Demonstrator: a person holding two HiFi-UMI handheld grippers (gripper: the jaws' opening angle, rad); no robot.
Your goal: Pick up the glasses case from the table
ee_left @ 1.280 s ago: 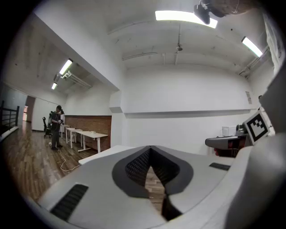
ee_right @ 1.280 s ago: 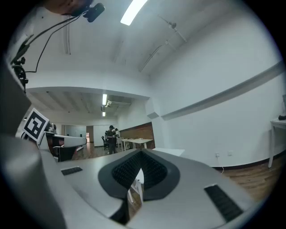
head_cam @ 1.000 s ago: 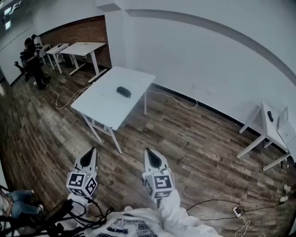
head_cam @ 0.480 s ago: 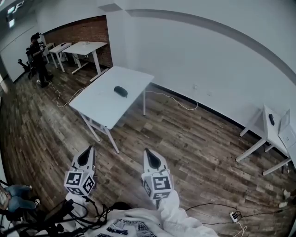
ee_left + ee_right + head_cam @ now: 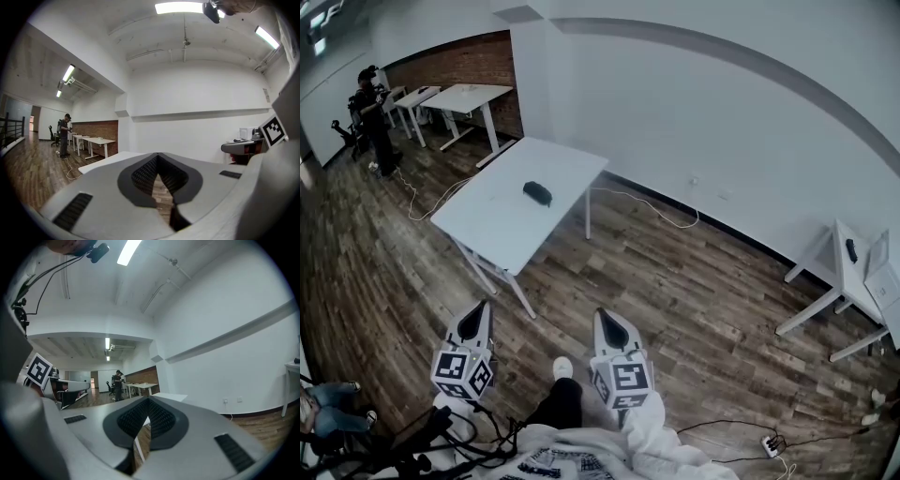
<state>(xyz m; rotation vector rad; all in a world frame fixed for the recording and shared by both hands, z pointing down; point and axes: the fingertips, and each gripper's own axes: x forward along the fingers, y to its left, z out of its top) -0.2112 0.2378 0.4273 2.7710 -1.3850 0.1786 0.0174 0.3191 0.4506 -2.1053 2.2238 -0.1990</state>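
Nearest the camera, the person's white sleeve [image 5: 652, 427] runs up to the right gripper [image 5: 607, 323], and the left gripper [image 5: 480, 317] is beside it. Each carries its marker cube at the back, and both point forward over the floor [image 5: 675, 281]. In the left gripper view, the left gripper's [image 5: 158, 180] jaws are pressed together at the tips with nothing between them. In the right gripper view, the right gripper's [image 5: 145, 420] jaws are likewise closed and empty. Between the two grippers a dark trouser leg ends in a white shoe [image 5: 563, 367] on the wooden planks. Low on the right, a power strip [image 5: 766, 444] lies on the floor with its cord.

Further ahead stands a white table [image 5: 492, 230], well apart from both grippers. The case [image 5: 537, 193], small and dark, lies flat near the middle of the tabletop, a little toward its far side. A cable [image 5: 652, 208] trails across the floor from the table toward the white wall [image 5: 722, 122]. At the right edge stands another white desk [image 5: 842, 272] with a dark thing on it.

At the far left, in front of a brick wall [image 5: 469, 61], are more white desks [image 5: 473, 94]. A person in dark clothes [image 5: 373, 117] stands beside them.
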